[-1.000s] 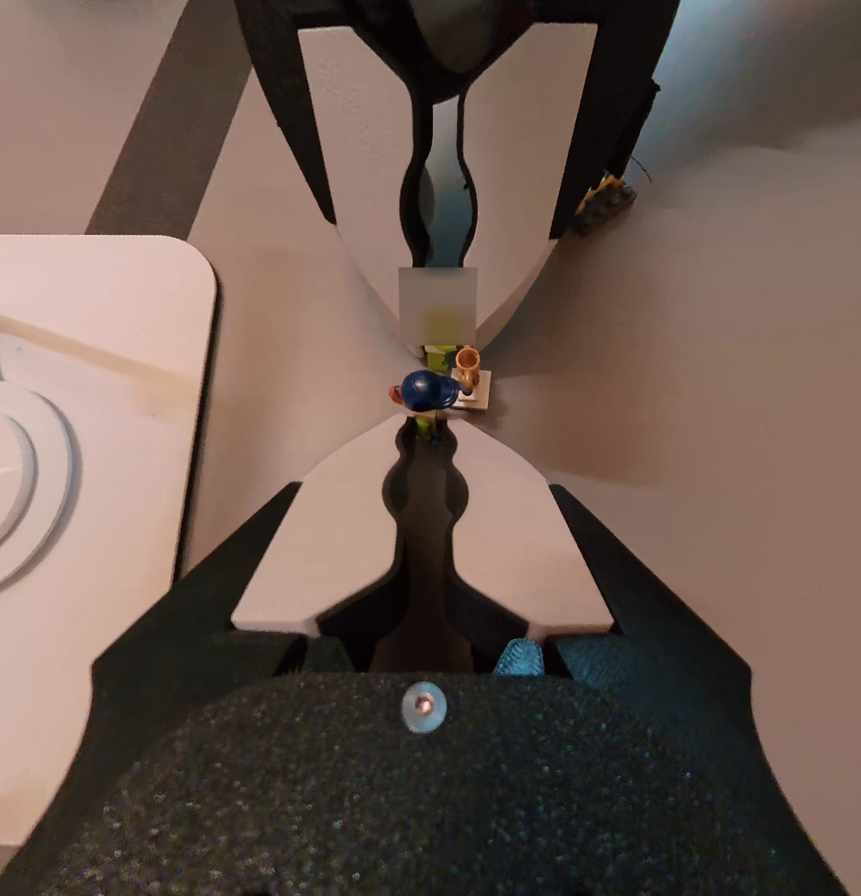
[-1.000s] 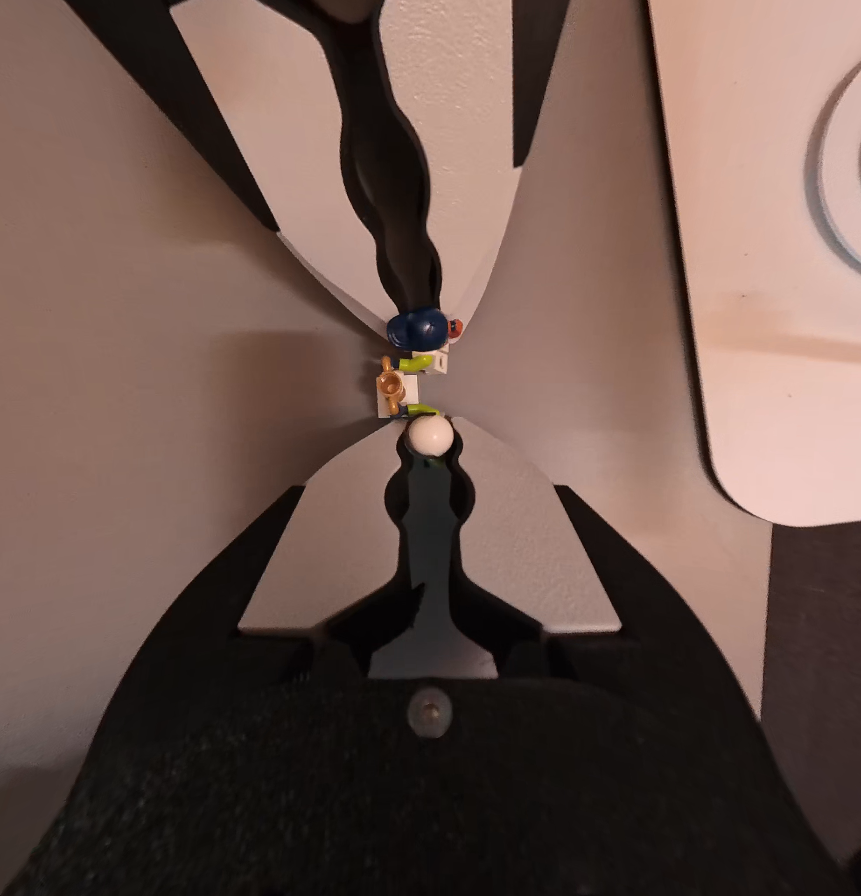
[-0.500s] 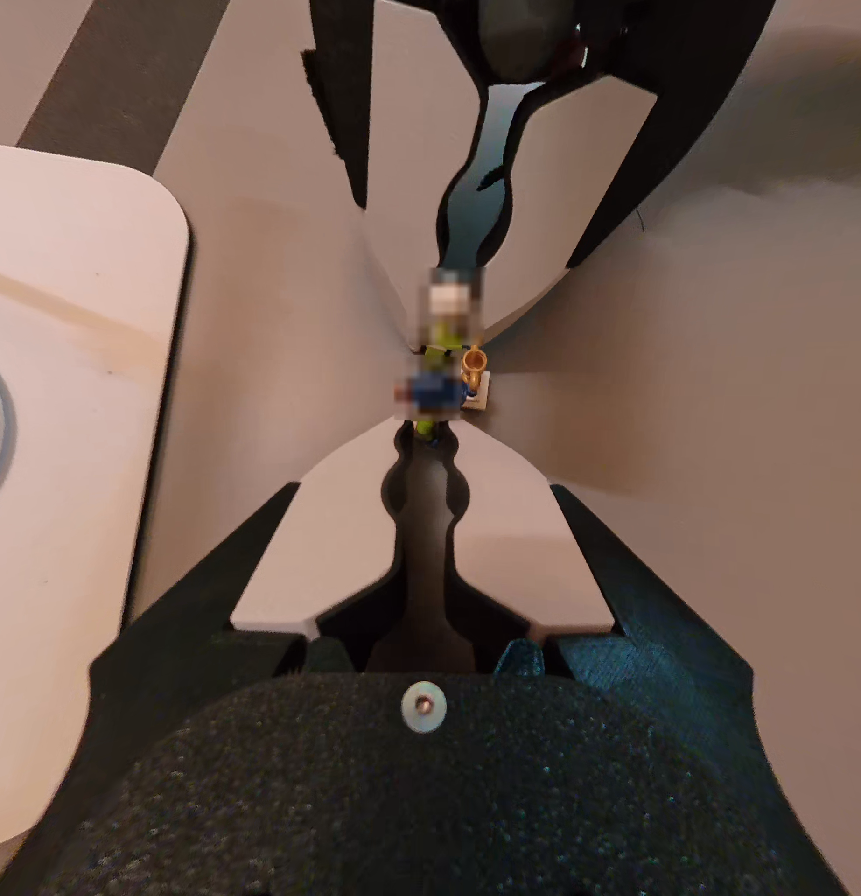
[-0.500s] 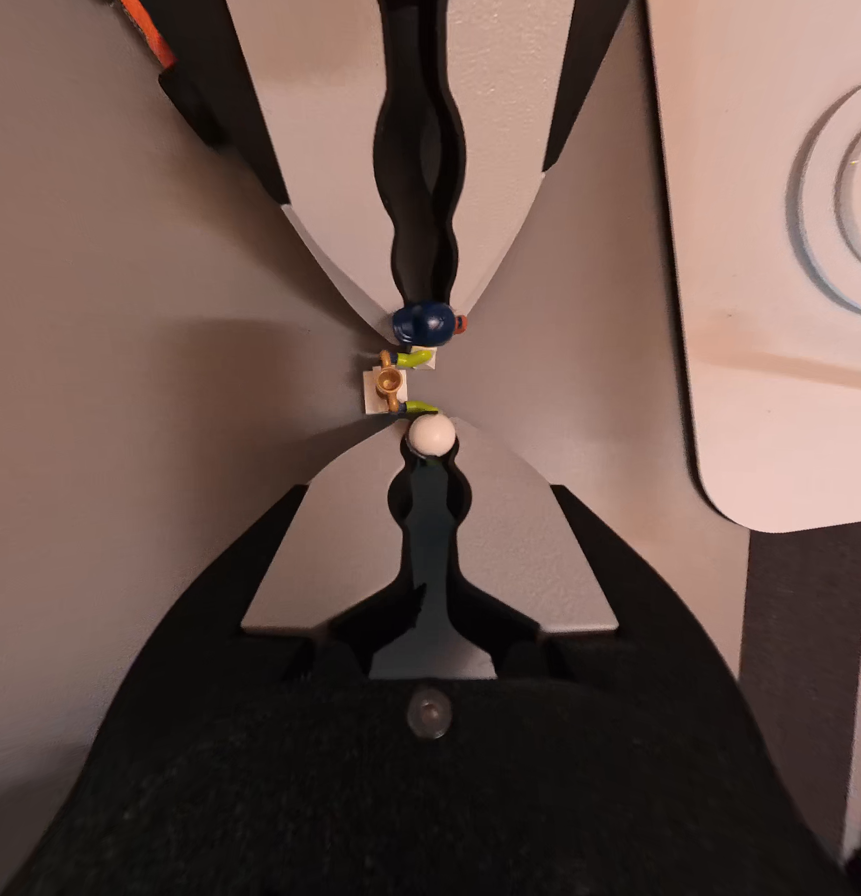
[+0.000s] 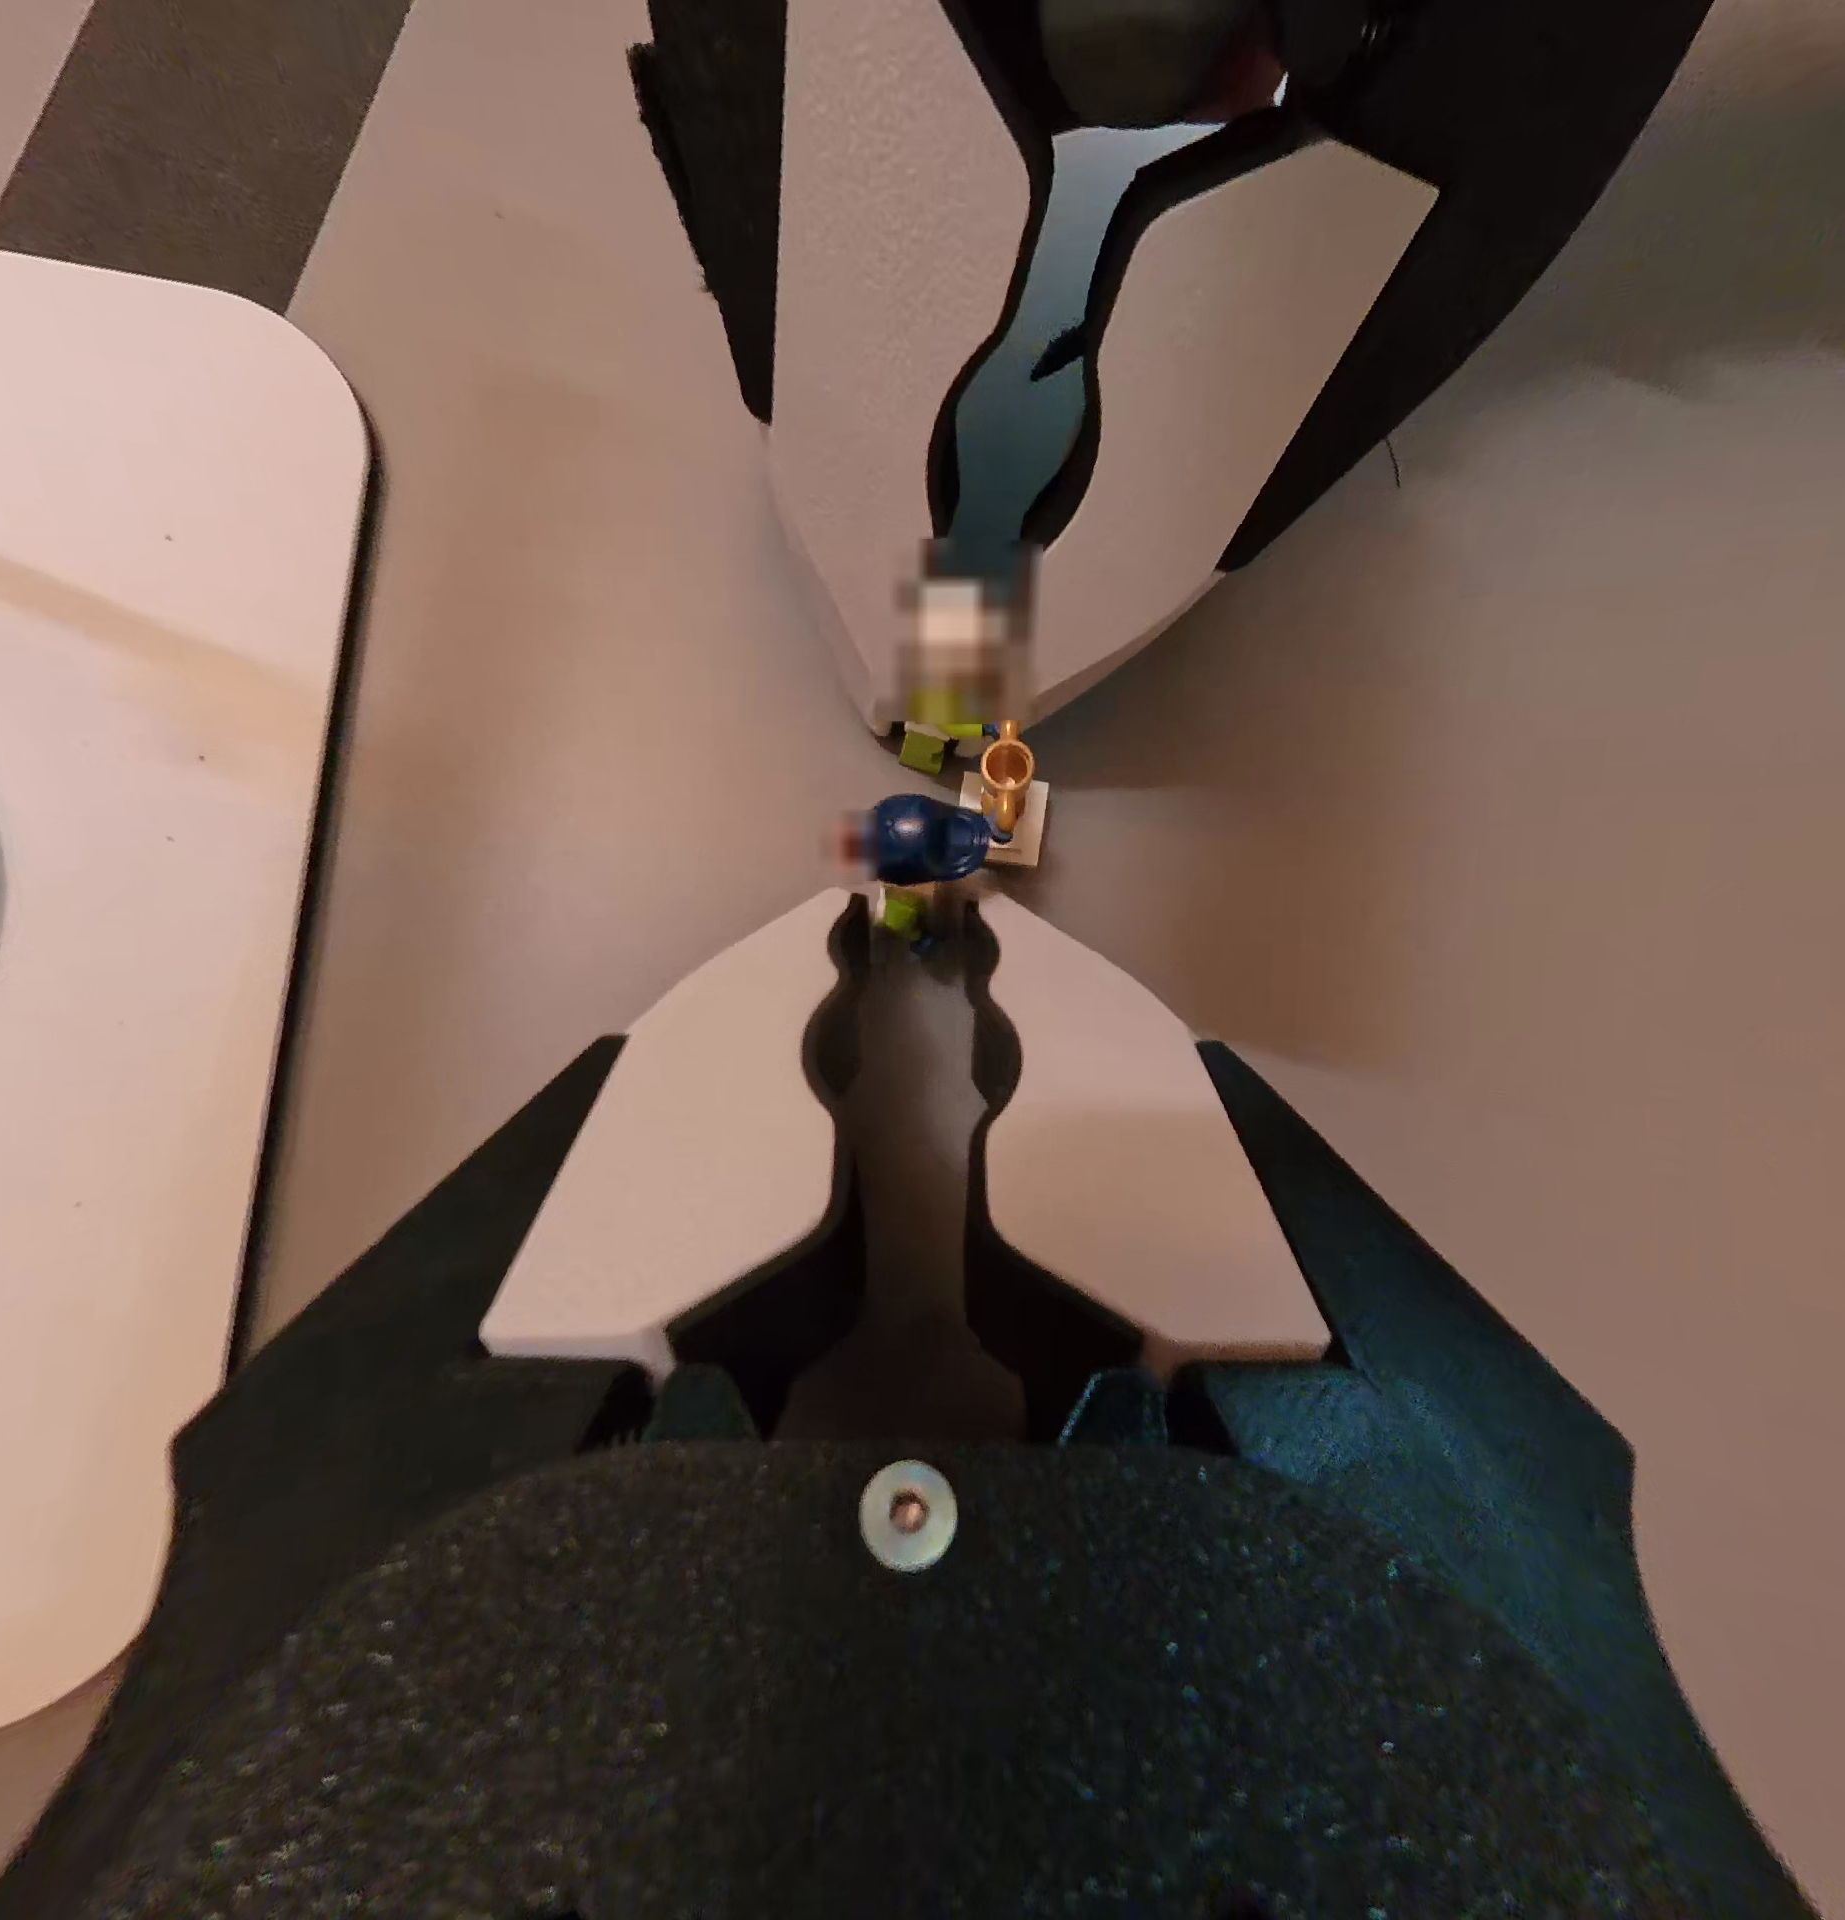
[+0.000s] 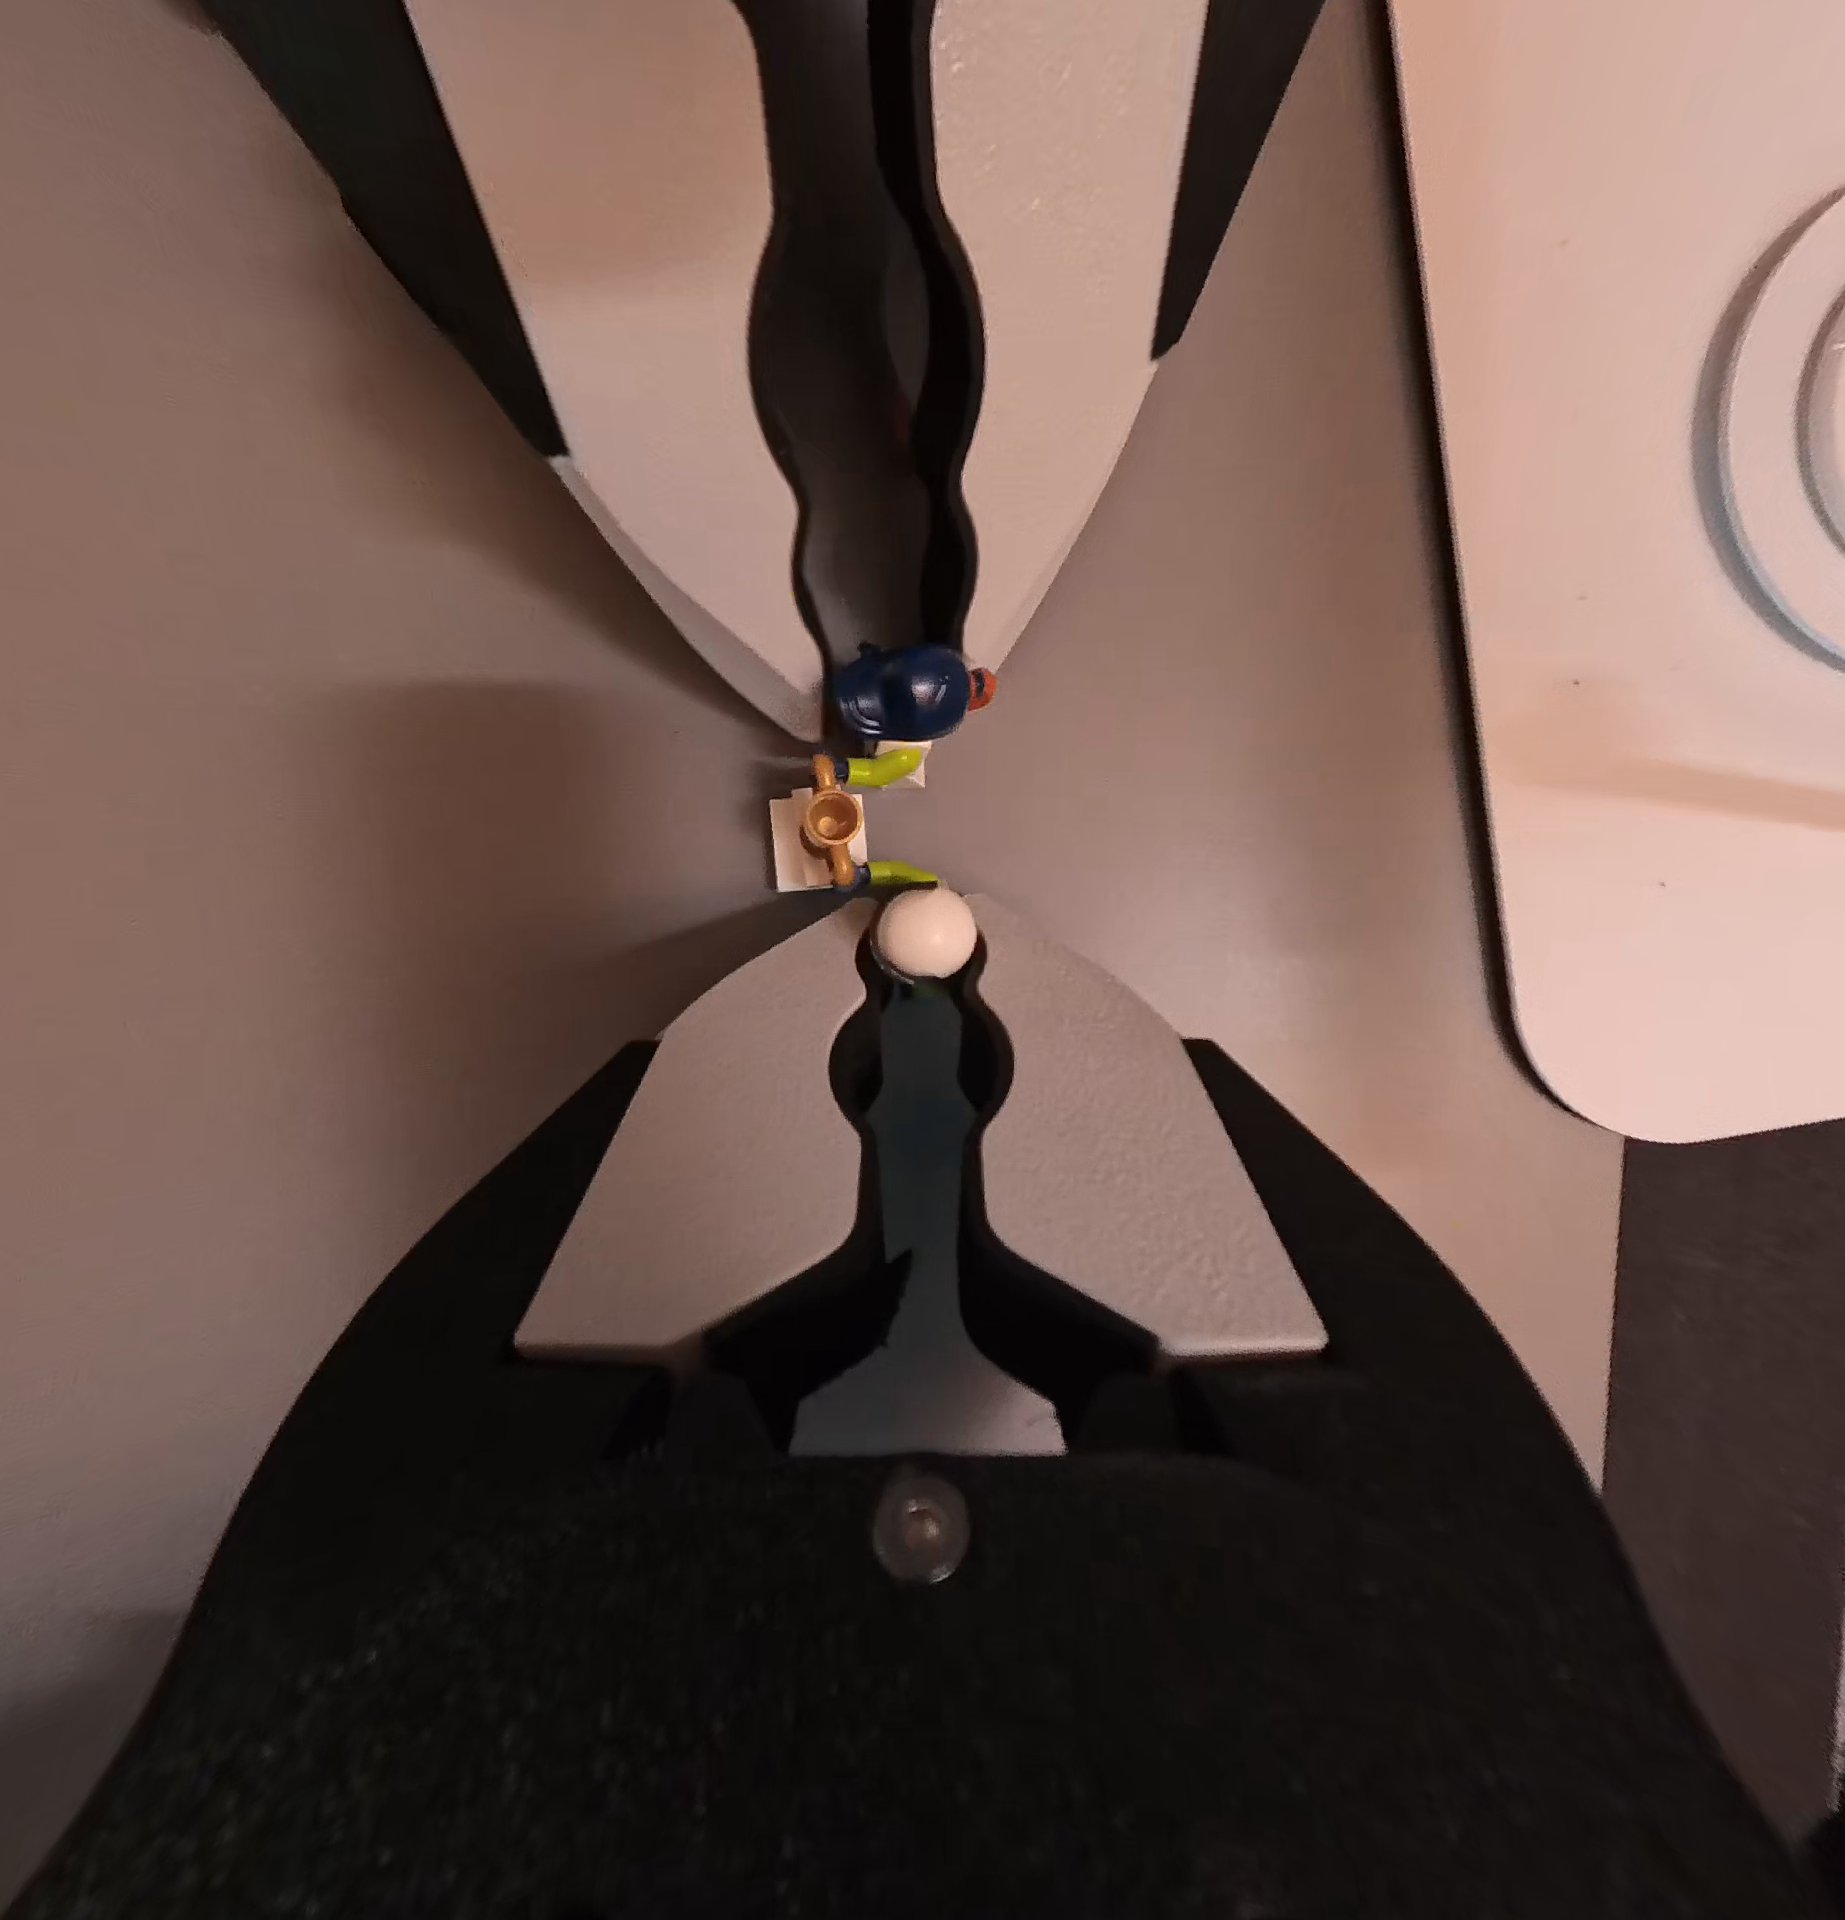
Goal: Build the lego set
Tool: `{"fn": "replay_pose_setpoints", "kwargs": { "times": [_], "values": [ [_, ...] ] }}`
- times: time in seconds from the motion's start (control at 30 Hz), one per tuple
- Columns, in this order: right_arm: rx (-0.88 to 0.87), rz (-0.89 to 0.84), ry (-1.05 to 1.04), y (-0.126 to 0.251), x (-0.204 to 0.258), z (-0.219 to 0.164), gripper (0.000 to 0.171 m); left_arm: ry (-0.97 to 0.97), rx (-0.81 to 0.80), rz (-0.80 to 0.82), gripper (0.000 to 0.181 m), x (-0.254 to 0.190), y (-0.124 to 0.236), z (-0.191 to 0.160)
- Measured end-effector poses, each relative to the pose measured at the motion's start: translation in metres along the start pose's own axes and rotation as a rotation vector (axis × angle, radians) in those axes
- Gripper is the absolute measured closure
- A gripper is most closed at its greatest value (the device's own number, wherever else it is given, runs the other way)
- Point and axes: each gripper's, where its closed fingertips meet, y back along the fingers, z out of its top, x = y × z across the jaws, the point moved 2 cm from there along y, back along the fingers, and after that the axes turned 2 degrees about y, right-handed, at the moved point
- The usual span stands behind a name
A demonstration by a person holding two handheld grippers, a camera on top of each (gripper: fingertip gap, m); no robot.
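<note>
Both jaws pinched: the left gripper (image 5: 913, 914) held a blue-capped minifigure (image 5: 923, 836), the right gripper (image 6: 918, 961) a white-headed minifigure (image 6: 920, 935); their gold cup (image 6: 833, 823) looked shared, assembly seemingly near finished.

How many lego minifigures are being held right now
2. One with a dark blue cap is pinched by the left gripper. One with a white round head is pinched by the right gripper. They face each other across a gold cup. None elsewhere in view.
</note>
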Motion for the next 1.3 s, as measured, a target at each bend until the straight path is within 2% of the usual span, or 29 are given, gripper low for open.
{"fn": "replay_pose_setpoints", "kwargs": {
  "times": [0.33, 0.63, 1.03, 1.13, 1.3],
  "values": [
    [-0.031, -0.023, 0.01, 0.006, 0.001, -0.005, 0.151, -0.024, -0.038, 0.031, 0.158, -0.002, 0.014, -0.001],
    [-0.089, -0.068, 0.018, 0.012, 0.004, 0.007, 0.141, -0.008, -0.12, 0.091, 0.162, -0.011, 0.035, 0.0],
    [-0.048, -0.047, 0.046, -0.002, 0.007, 0.01, 0.144, -0.016, -0.083, 0.109, 0.163, -0.011, 0.022, 0.0],
    [-0.04, -0.036, 0.051, -0.002, 0.007, 0.01, 0.145, -0.03, -0.07, 0.122, 0.157, -0.004, 0.018, 0.001],
    [-0.033, -0.016, 0.052, -0.003, 0.007, 0.011, 0.147, -0.13, -0.086, 0.017, 0.148, 0.004, 0.008, 0.007]
  ]
}}
